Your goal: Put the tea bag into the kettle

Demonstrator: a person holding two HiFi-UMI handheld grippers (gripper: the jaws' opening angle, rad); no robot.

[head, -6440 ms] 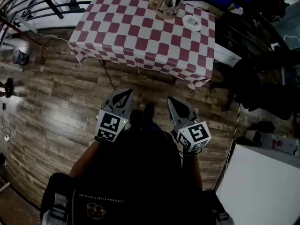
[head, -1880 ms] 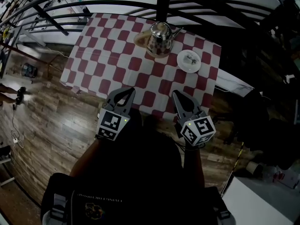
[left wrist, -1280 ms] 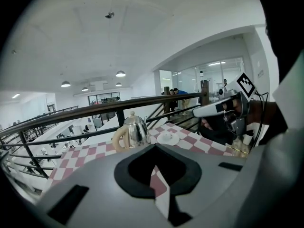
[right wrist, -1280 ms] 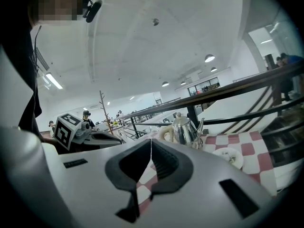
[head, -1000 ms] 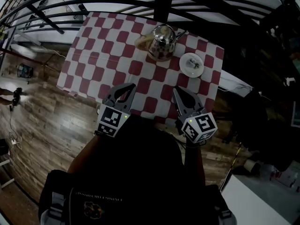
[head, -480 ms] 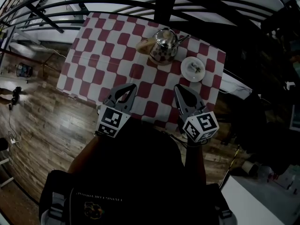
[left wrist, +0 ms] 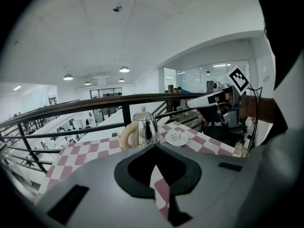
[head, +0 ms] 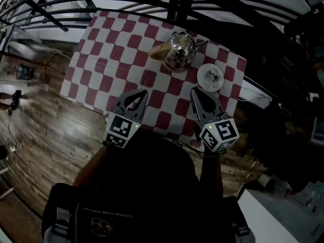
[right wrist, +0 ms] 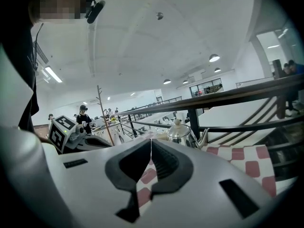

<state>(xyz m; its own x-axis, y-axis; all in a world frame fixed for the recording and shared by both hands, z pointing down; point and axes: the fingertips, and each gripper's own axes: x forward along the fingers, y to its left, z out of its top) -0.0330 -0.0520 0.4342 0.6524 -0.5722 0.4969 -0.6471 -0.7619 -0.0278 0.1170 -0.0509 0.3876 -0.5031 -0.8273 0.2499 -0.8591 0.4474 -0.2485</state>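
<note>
Left tool (head: 143, 92) and right tool (head: 194, 90) are hovering closed and empty; the tea bag (head: 212, 76), lying on its saucer (head: 201, 79), is likely light and limp, so pinch its top edge.

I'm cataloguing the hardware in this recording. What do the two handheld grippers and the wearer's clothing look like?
The left gripper and right gripper are alike: grey tapered bodies with black-lined jaws. Each carries a white cube with black square markers at its rear, with a small green light on it. The person wears a dark top with faint print on it.
</note>
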